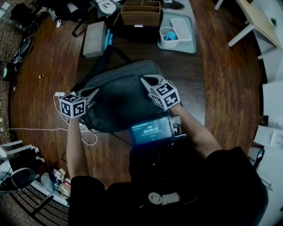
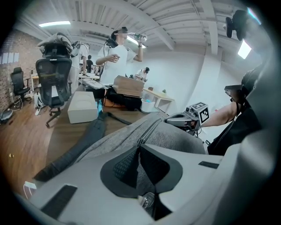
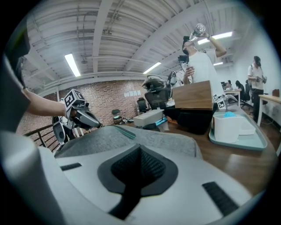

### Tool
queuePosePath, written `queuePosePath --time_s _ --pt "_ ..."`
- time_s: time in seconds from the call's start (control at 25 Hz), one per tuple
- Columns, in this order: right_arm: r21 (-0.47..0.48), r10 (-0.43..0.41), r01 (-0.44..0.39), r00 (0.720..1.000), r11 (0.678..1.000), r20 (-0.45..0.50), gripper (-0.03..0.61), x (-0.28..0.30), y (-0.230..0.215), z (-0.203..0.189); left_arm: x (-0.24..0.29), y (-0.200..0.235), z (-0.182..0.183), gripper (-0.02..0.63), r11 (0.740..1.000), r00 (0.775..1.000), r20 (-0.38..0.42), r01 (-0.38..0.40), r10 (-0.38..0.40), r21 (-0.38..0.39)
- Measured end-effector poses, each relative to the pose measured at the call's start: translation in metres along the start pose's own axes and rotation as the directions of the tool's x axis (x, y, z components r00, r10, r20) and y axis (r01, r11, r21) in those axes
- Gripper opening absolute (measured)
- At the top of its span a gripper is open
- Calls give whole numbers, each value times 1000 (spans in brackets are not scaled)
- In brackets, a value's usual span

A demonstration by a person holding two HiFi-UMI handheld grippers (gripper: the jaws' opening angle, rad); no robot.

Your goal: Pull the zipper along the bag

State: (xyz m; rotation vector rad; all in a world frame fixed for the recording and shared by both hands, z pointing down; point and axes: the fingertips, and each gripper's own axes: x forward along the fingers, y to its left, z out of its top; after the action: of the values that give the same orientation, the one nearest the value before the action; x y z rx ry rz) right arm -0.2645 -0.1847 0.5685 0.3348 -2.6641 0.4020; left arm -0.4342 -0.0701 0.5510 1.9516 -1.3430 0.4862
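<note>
A grey fabric backpack (image 1: 119,99) lies flat on the wooden table (image 1: 48,62). Its zipper (image 2: 150,129) runs along the top seam. My left gripper (image 1: 94,92) is at the bag's left edge. In the left gripper view, it (image 2: 139,147) stands shut on the zipper pull, with a bit of metal showing deep between the jaws. My right gripper (image 1: 145,79) sits at the bag's far upper edge. Its jaws (image 3: 140,147) are shut against the grey bag (image 3: 131,136). Whether they pinch any fabric there is hidden.
Behind the bag stand a grey box (image 1: 94,39), a wooden organizer (image 1: 140,13) and a teal tray (image 1: 188,44) with white containers. A lit screen (image 1: 151,129) sits at the near edge. A white cable (image 1: 57,99) lies left. A person (image 2: 116,57) stands beyond the table.
</note>
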Motion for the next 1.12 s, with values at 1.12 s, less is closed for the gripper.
queuePosePath --time_s 1.12 --pt "-34 4 0 991 999 130 14 -24 7 28 -71 -62 74 -3 883 717 601 -467 353 39"
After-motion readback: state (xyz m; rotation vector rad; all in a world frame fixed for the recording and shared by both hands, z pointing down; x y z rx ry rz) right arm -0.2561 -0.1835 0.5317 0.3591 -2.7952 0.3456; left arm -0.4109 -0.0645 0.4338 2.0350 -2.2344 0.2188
